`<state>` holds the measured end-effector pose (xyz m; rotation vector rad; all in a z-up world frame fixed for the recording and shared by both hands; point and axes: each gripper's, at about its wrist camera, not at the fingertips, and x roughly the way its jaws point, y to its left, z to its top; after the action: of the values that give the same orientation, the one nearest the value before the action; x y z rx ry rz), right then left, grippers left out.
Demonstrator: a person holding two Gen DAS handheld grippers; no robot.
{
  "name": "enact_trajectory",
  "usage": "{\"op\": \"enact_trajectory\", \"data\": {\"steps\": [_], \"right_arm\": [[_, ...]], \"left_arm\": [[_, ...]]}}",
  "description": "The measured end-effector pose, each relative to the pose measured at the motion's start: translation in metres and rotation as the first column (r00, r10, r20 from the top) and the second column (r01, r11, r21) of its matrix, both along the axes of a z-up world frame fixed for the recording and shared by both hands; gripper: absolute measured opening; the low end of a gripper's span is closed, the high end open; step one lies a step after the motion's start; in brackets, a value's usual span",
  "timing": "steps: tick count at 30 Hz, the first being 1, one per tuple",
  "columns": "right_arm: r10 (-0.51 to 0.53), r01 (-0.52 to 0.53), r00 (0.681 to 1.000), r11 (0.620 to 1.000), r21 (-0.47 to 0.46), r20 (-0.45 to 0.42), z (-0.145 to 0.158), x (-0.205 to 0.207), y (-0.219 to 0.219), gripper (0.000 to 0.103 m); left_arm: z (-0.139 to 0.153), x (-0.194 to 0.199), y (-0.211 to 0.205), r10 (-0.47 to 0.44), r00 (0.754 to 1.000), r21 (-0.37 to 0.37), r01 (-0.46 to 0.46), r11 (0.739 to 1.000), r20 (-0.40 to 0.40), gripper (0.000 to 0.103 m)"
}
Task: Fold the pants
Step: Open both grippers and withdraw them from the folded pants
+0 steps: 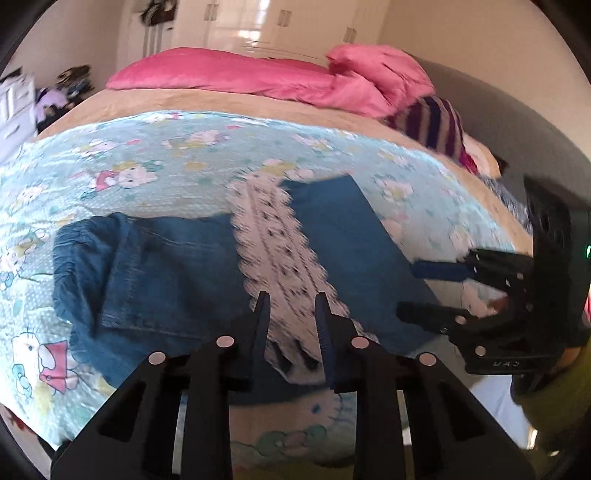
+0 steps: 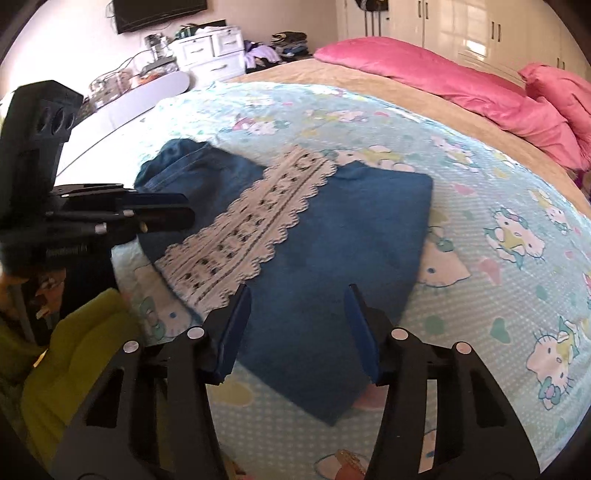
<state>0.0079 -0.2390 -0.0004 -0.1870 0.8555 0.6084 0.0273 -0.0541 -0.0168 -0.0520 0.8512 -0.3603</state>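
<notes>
The pants lay lengthwise along the bed's near edge, just ahead of both empty, parted claws: left claw, right claw.

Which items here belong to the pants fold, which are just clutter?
Job: pants, lace trim, left gripper, right gripper, bedspread.
Lying about: pink duvet, striped cloth, drawers, TV.

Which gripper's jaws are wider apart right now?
The right gripper: a clear gap shows above the pants. The left gripper has its jaws much closer together; neither holds anything.
</notes>
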Motion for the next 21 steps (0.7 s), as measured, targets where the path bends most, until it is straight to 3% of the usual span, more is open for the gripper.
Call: {"op": "enact_trajectory", "data": {"steps": [4,8,15,21], "right_arm": [[0.006,-0.007,1.000,1.000,-0.026,-0.025,-0.010,-0.005,0.000,0.045],[-0.004,0.000,0.997,0.998,-0.066,-0.072,-0.027,-0.006,-0.007,0.043],[-0.021,0.016,0.997,0.998,-0.057,-0.079,-0.029,-0.007,-0.009,0.046],[-0.060,0.059,0.994,0.998,-0.017,-0.087,-0.022,-0.005,-0.016,0.057]], "left_arm": [[-0.024,0.002,-0.010,-0.005,0.996,0.092,0.014,0.996,-0.090,0.023],[-0.035,0.005,0.005,0.012,0.989,0.034,-0.007,0.999,-0.147,0.030],[-0.035,0.002,0.004,0.009,0.989,0.034,-0.004,0.999,-0.145,0.031],[-0.030,0.000,0.001,0.016,0.991,0.044,-0.010,0.999,-0.134,0.033]]}}
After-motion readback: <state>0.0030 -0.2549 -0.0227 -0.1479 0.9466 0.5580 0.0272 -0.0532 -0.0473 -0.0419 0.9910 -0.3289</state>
